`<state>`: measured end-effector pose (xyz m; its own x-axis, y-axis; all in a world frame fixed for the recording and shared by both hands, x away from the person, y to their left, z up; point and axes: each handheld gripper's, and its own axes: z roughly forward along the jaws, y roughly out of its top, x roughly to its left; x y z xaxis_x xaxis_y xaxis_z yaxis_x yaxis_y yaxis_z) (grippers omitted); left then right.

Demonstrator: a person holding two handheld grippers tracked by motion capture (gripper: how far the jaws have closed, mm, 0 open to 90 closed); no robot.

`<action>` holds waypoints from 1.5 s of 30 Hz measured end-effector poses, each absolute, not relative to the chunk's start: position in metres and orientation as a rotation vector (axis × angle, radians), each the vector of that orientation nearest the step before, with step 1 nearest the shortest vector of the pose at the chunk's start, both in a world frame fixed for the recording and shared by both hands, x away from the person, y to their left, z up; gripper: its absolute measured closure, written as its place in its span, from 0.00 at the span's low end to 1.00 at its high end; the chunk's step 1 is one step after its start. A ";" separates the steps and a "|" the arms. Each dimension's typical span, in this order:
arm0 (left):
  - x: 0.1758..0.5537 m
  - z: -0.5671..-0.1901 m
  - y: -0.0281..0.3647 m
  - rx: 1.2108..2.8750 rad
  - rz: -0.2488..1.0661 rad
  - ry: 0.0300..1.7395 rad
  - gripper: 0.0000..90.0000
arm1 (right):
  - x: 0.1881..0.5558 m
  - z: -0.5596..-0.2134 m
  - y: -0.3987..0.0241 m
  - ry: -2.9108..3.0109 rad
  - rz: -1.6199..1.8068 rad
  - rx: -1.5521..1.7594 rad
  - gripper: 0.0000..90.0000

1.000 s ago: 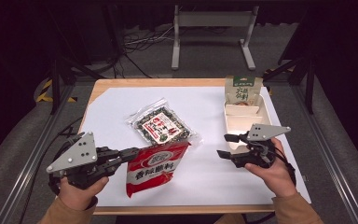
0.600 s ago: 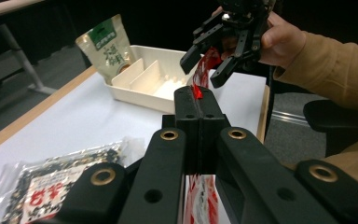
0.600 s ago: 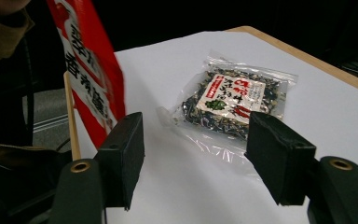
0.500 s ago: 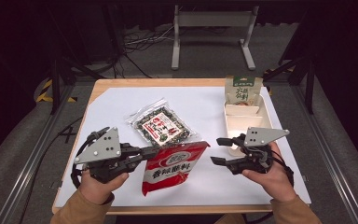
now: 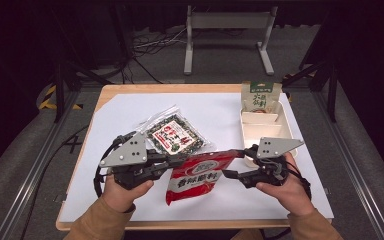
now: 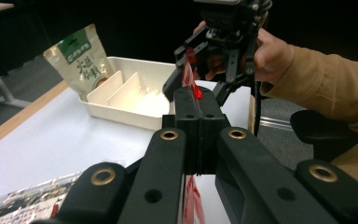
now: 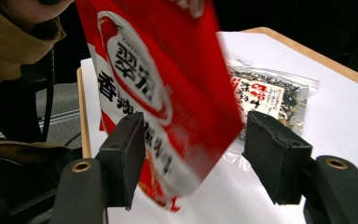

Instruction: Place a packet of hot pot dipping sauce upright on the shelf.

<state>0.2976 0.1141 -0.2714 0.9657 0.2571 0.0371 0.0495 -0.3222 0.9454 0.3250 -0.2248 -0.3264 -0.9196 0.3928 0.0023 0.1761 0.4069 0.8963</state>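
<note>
Two tools work on one red snack pouch (image 5: pixel 200 175). The left tool (image 5: pixel 177 161) is clenched on the pouch's upper left corner and holds it above the counter (image 5: pixel 130 107); in the left gripper view its jaws meet with the red film pinched between them. The right tool (image 5: pixel 236 162) is released: in the right gripper view its pads stand apart on both sides of the pouch (image 7: pixel 168 93), with a gap to each face.

I judge the step to be a handover, or a two-handed grip, of the pouch. The next move calls for closing the right tool on the upper right edge before the left tool lets go.

The pouch hangs with its top edge between the tools, its long axis running down toward the person. A beige tray (image 5: pixel 265 131) stands just behind the right tool.
</note>
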 end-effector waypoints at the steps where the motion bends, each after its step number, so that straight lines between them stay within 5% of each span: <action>1: 0.298 -0.271 0.112 1.896 0.213 0.217 1.00 | 0.326 -0.327 -0.224 2.457 1.524 0.500 0.44; 18: 0.300 -0.275 0.103 1.881 0.202 0.205 1.00 | 0.332 -0.336 -0.212 2.531 1.613 0.368 0.67; 38: 0.301 -0.278 0.102 1.887 0.195 0.210 1.00 | 0.338 -0.357 -0.204 2.549 1.710 0.330 0.73; 45: 0.301 -0.279 0.103 1.881 0.195 0.217 1.00 | 0.336 -0.356 -0.205 2.563 1.702 0.270 0.92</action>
<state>0.3015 0.1033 -0.2790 0.9688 0.2464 0.0262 0.0531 -0.3096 0.9494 0.3363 -0.2049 -0.3561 -0.9833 0.1741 0.0525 0.1159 0.3776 0.9187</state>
